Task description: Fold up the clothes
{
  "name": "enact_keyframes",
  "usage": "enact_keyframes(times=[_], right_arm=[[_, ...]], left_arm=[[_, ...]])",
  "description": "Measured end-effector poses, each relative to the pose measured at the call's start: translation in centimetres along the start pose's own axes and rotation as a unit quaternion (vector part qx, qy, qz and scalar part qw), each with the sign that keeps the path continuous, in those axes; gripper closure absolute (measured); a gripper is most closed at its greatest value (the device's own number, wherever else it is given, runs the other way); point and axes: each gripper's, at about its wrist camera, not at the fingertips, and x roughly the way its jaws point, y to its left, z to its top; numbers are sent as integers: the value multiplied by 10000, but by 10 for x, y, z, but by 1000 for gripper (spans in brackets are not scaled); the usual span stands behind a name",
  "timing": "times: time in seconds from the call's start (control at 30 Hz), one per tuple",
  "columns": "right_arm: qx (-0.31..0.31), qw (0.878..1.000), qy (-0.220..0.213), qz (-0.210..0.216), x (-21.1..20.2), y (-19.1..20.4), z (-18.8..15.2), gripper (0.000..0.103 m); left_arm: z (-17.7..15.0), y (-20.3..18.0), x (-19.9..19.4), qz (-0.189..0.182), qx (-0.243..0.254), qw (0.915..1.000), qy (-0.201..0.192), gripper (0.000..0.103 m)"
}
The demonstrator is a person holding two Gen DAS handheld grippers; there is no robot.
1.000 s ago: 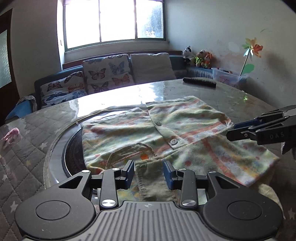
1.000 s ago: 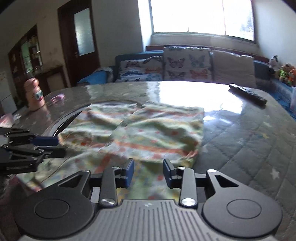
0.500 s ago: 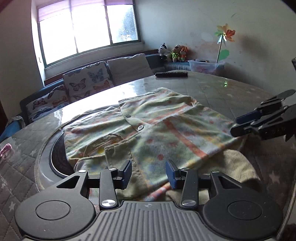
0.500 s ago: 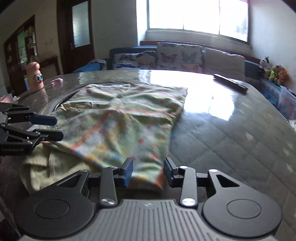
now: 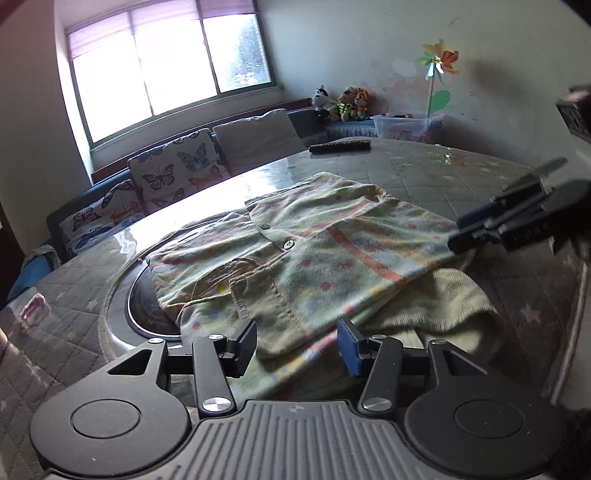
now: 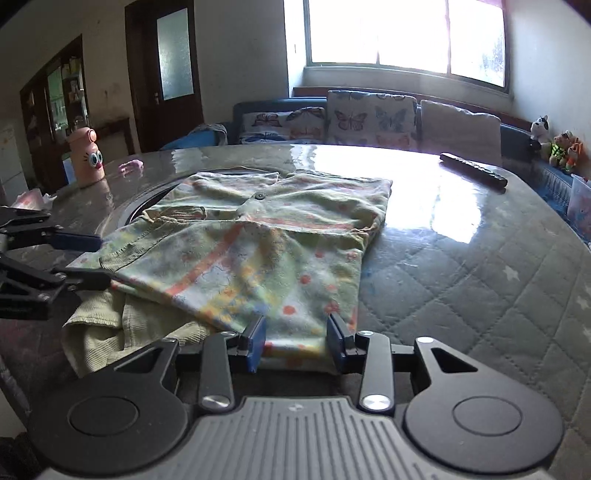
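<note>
A small shirt (image 5: 317, 258), pale green with orange stripes and dots, lies buttoned and partly folded on my round quilted table (image 6: 480, 280). Its near half is doubled over a ribbed yellow-green garment (image 5: 454, 299) that sticks out underneath. My left tongs (image 5: 297, 341) sit low at the shirt's near edge, blue pads apart, cloth lying between them but not pinched. My right tongs (image 6: 295, 338) rest at the other near corner, also spread, the hem between the pads. From the left view the right tongs look blurred, so I cannot tell if they touch the cloth. Further off on the table: a black remote (image 6: 472, 170) and a pink bottle (image 6: 86, 153) with cartoon eyes. Behind is a sofa with butterfly cushions (image 5: 173, 168) below a bright window (image 6: 402, 33).
</note>
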Motion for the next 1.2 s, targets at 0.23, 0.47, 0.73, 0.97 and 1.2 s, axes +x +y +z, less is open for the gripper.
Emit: enact_keyframes(times=[0.23, 0.47, 0.73, 0.97, 1.2], right_arm=[[-122, 9998, -107, 62, 0, 6, 7, 64], [-365, 9993, 45, 76, 9, 16, 5, 59], [-631, 9974, -7, 355, 22, 34, 15, 52], [-616, 9975, -57, 331, 5, 26, 15, 50], [-740, 9971, 52, 187, -16, 16, 5, 49]], left_arm=[[-17, -11, -17, -181, 547, 9983, 130, 49], [-20, -33, -8, -359, 1002, 9943, -19, 47], [-14, -49, 2, -440, 1409, 9887, -265, 47], [-13, -55, 7, -622, 1543, 9849, -473, 48], [-4, -43, 11, -768, 1199, 9884, -536, 83]])
